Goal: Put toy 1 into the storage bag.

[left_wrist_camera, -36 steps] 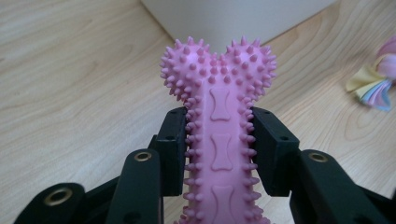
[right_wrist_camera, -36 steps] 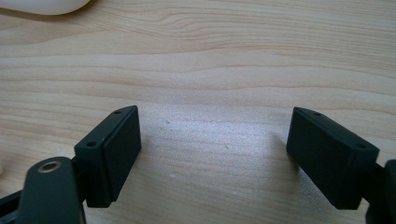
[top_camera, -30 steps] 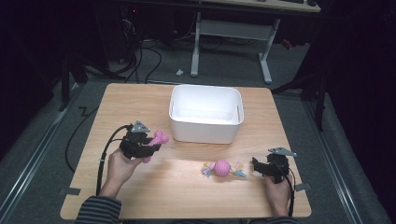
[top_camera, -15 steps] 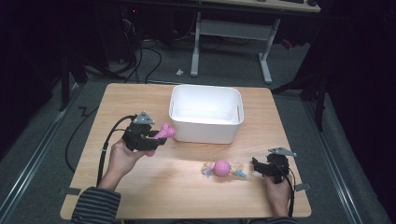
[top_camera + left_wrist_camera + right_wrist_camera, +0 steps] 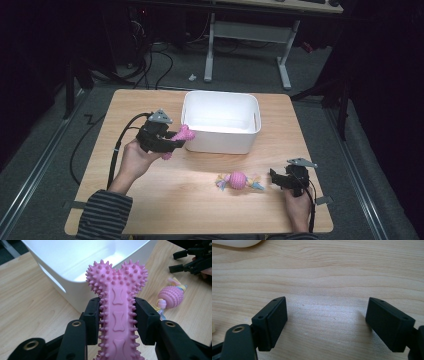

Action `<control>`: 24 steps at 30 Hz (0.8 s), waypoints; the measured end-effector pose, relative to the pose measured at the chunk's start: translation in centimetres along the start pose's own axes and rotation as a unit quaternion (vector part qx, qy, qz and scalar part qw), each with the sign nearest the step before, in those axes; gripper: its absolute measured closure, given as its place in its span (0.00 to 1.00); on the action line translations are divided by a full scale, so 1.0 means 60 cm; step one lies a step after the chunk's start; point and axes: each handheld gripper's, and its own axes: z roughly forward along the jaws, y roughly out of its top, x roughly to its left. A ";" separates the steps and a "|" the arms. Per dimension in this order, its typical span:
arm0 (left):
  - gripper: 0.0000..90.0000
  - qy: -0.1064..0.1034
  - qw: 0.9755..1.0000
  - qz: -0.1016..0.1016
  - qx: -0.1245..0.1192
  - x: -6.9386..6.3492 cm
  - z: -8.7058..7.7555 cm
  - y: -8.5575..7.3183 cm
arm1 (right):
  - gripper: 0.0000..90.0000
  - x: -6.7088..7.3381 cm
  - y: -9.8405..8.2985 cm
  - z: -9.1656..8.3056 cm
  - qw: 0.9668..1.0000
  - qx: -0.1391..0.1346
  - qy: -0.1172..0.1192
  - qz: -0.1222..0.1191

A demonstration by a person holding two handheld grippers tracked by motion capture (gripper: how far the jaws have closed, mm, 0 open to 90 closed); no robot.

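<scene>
Pink spiked bone toy (image 5: 117, 312) is clamped between both pads of the left gripper (image 5: 159, 138), its knobbed end projecting past the fingertips toward the white bin (image 5: 221, 121). Toy is held clear of the wooden table (image 5: 150, 200), just beside the bin's near left corner and not over its rim. In the left gripper view the pads press on the shaft from both sides. Right gripper (image 5: 325, 322) is seen low over the table near the front right edge, jaws spread apart with bare wood between them. Pink ball with pastel tassels (image 5: 238, 180) lies on the table just beside the right gripper, untouched.
</scene>
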 end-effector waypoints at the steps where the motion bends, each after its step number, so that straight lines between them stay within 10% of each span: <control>1: 0.65 -0.002 1.000 0.000 -0.002 0.000 0.000 0.003 | 0.20 0.000 0.000 0.000 1.000 0.000 0.000 0.000; 24: 0.65 -0.007 1.000 0.024 -0.015 0.003 0.011 0.100 | 0.20 0.000 0.000 0.000 1.000 0.000 0.000 0.000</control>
